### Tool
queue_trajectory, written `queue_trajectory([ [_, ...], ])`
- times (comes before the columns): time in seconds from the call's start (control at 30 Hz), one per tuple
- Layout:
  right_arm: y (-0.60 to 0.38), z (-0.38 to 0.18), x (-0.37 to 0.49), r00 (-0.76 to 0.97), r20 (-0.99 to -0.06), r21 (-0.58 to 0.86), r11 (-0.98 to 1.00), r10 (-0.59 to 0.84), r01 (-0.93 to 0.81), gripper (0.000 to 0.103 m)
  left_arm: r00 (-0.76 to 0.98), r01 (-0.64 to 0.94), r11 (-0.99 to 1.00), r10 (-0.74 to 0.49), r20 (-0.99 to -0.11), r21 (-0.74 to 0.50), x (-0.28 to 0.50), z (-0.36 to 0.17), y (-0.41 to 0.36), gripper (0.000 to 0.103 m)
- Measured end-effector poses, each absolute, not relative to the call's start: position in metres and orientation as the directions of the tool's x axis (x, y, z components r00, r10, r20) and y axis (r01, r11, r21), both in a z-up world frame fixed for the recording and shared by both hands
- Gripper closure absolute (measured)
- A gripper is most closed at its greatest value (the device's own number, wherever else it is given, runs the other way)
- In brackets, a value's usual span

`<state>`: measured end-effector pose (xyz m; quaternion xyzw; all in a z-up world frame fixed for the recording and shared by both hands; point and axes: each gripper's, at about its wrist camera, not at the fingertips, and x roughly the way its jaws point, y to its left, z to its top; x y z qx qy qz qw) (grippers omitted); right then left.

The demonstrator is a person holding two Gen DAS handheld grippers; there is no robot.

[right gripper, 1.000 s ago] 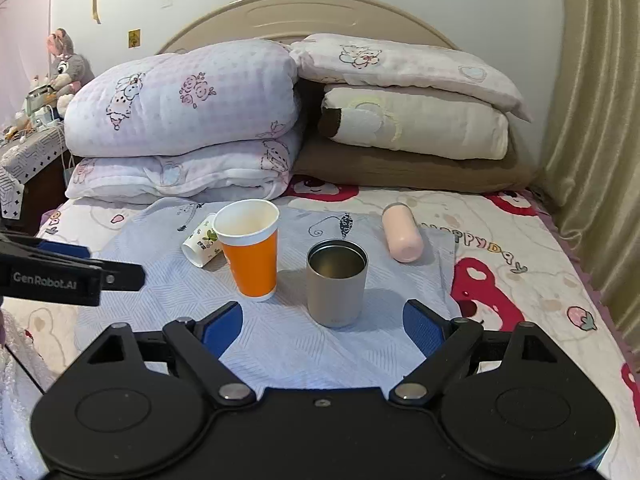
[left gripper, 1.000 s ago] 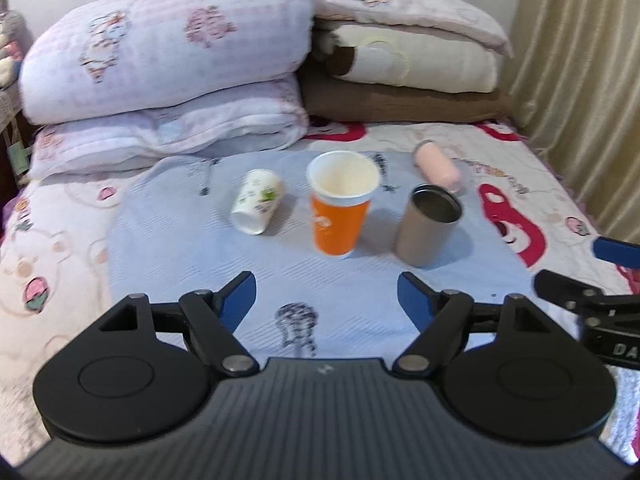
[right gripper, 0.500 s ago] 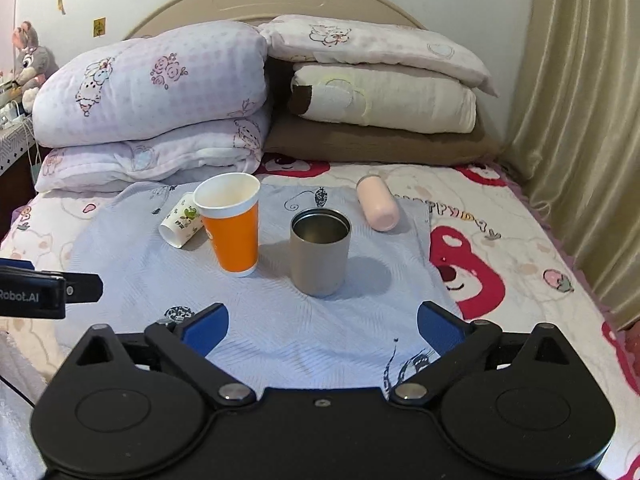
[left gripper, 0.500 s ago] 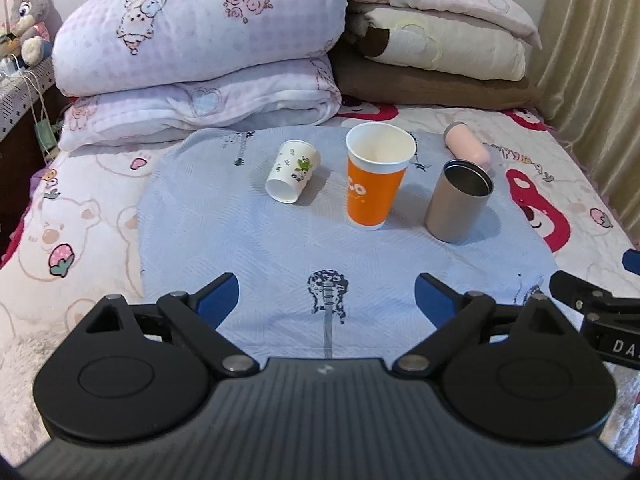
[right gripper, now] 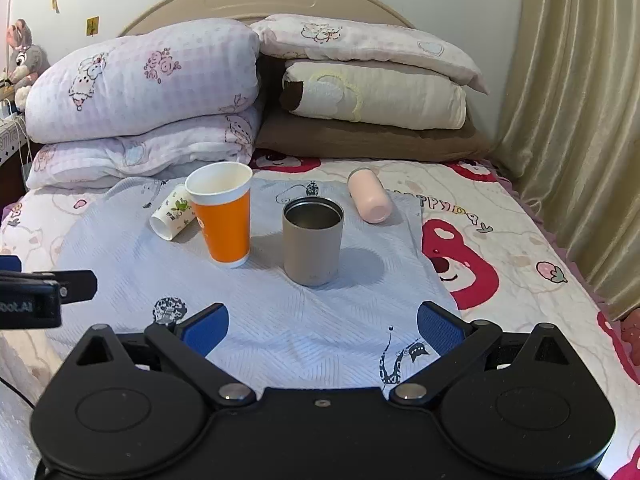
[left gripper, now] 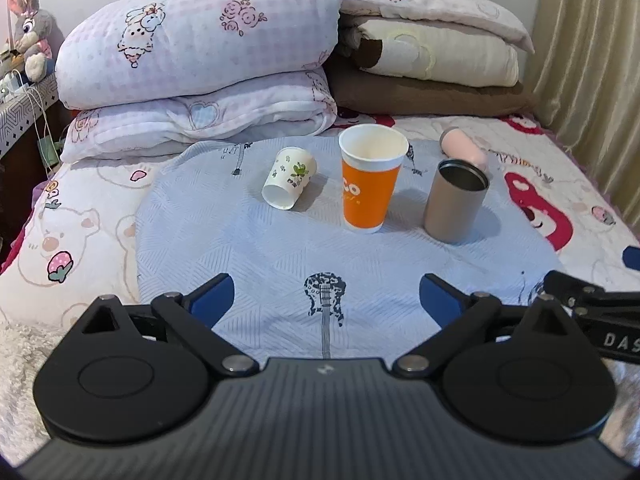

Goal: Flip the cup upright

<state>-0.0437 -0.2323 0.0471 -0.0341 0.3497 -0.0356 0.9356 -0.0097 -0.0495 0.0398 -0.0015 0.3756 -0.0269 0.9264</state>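
Several cups sit on a light blue cloth (left gripper: 248, 248) on the bed. A small white paper cup (left gripper: 289, 183) with green print lies on its side, mouth toward me; it also shows in the right wrist view (right gripper: 173, 217). A pink cup (left gripper: 464, 148) (right gripper: 369, 197) lies on its side at the back right. An orange cup (left gripper: 370, 186) (right gripper: 224, 216) and a grey metal cup (left gripper: 456, 202) (right gripper: 312, 240) stand upright. My left gripper (left gripper: 326, 300) is open and empty, well short of the cups. My right gripper (right gripper: 322, 326) is open and empty, in front of the metal cup.
Stacked pillows and folded quilts (left gripper: 192, 60) fill the head of the bed behind the cups. A curtain (right gripper: 580, 120) hangs along the right side. A bedside stand with a plush toy (left gripper: 30, 32) is at the far left.
Both grippers have drawn back from the cups and stayed open. The left view has shifted left, so the cups now sit right of its centre. No cup has moved.
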Motion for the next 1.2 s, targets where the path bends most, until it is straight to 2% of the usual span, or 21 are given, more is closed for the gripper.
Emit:
queue_trajectory([
  [0.43,-0.228,0.041,-0.044,0.76,-0.647,-0.073,0.997,-0.067,0.026,0.001,0.712,-0.019,0.998,-0.034,-0.701,-0.068,-0.003,0.027,-0.033,0.002],
  [1.2,-0.229,0.04,-0.044,0.764,-0.641,-0.065,0.997,-0.079,0.048,0.001,0.678,-0.025,0.999,-0.014,-0.735,-0.043,0.004,0.024,-0.031,0.002],
])
